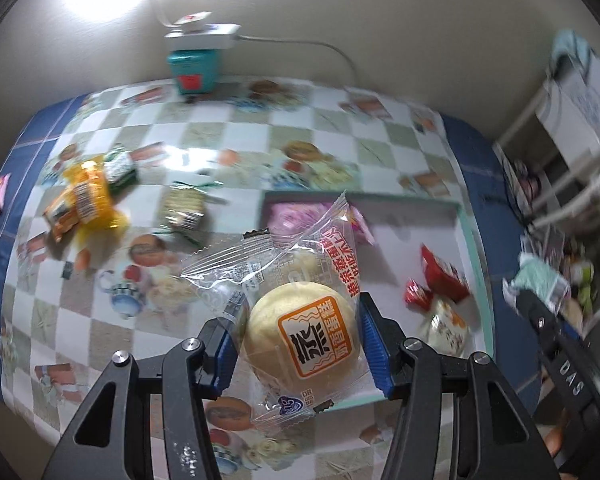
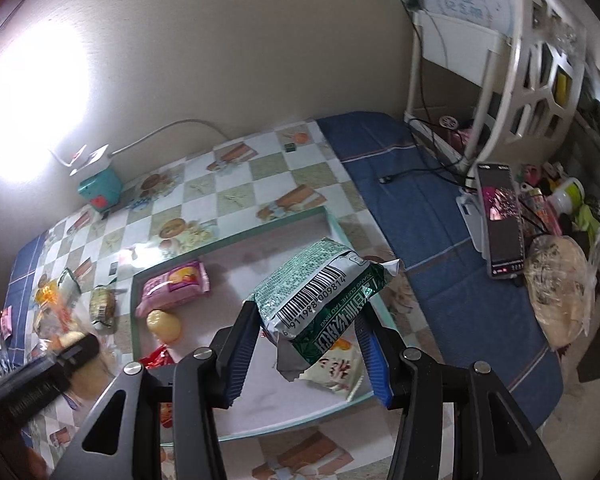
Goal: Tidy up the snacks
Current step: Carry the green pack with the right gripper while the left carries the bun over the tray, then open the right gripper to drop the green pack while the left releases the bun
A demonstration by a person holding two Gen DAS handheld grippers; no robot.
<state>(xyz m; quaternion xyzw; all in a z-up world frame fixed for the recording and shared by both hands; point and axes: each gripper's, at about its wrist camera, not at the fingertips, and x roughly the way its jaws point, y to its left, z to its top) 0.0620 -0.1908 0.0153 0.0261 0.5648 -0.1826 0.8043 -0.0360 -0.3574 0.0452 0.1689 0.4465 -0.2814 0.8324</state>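
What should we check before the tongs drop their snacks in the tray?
1. Left tongs squeezing the round yellow cake: ok.
2. Right tongs squeezing the green cracker pack: ok.
3. Green pack is above the tray: ok.
4. Cake is fully over the tray: cannot tell; it hangs near the tray's left edge.
5. Bare tray floor left for both: ok; the pink pack and others leave the middle free.
6. Loose snacks still wait on the tablecloth, like the orange pack: not ok.
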